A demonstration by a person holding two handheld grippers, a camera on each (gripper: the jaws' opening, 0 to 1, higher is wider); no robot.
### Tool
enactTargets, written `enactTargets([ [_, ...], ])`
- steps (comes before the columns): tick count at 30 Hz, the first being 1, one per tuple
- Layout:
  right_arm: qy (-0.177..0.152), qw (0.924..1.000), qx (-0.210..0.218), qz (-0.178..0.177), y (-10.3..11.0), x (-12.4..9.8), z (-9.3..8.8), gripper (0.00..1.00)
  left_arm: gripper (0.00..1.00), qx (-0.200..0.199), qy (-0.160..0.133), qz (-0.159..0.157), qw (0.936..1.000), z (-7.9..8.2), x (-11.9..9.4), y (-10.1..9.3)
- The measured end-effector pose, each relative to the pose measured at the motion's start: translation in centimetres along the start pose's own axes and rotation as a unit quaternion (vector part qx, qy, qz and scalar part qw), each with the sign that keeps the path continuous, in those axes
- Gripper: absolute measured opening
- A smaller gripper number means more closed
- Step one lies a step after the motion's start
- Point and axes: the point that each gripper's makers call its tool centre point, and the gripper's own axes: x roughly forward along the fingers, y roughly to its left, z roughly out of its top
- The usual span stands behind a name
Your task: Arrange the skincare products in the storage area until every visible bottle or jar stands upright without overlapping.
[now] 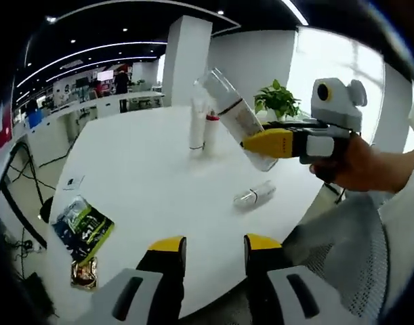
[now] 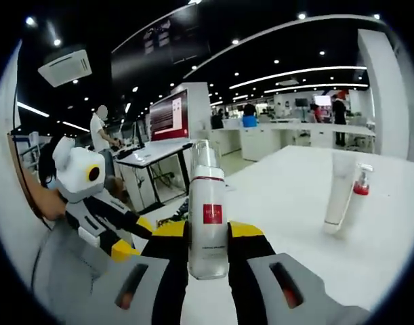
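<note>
**Four skincare products: one held, two standing, one lying**

A clear bottle [image 2: 207, 213] with a red square label is clamped in the right gripper [image 2: 207, 233], lifted and tilted. At two o'clock from it, a white tube [image 2: 339, 193] and a red-capped pump bottle [image 2: 358, 193] stand upright, touching. A small clear bottle [image 1: 255, 194] lies flat on the white table [image 1: 146, 183].

Potted plant [image 1: 277, 100], snack packet [image 1: 83, 227], red screen [image 2: 169, 115]
</note>
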Motion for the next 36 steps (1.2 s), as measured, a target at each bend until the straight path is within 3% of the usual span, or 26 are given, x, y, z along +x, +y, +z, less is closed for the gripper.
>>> enactTargets([
  [9,-0.014,0.9998,0.008,-0.008,0.2,0.2,0.0,0.19,0.38,-0.100,-0.044,-0.043,0.9931,1.4,-0.8,0.1],
  [14,-0.005,0.9999,-0.009,0.000,1.1,0.3,-0.6,0.19,0.39,-0.157,-0.092,-0.076,0.9804,3.3,-1.3,-0.2],
  [18,0.006,0.9998,-0.020,0.005,1.7,0.5,-1.3,0.19,0.50,-0.176,-0.117,-0.102,0.9721,4.2,-1.8,-0.8],
  [21,0.028,0.9978,-0.058,0.017,2.7,0.8,-2.0,0.19,0.50,-0.192,-0.125,-0.128,0.9649,4.7,-2.0,-1.5],
  [24,0.034,0.9960,-0.077,0.030,3.8,1.1,-2.0,0.19,0.50,-0.203,-0.123,-0.134,0.9621,4.7,-1.9,-1.6],
  [32,0.058,0.9818,-0.171,0.060,6.3,2.1,-1.9,0.19,0.46,-0.236,-0.125,-0.143,0.9530,4.9,-2.0,-1.3],
  [36,0.070,0.9722,-0.213,0.068,7.2,2.4,-2.2,0.19,0.32,-0.252,-0.127,-0.148,0.9479,5.0,-2.2,-1.0],
])
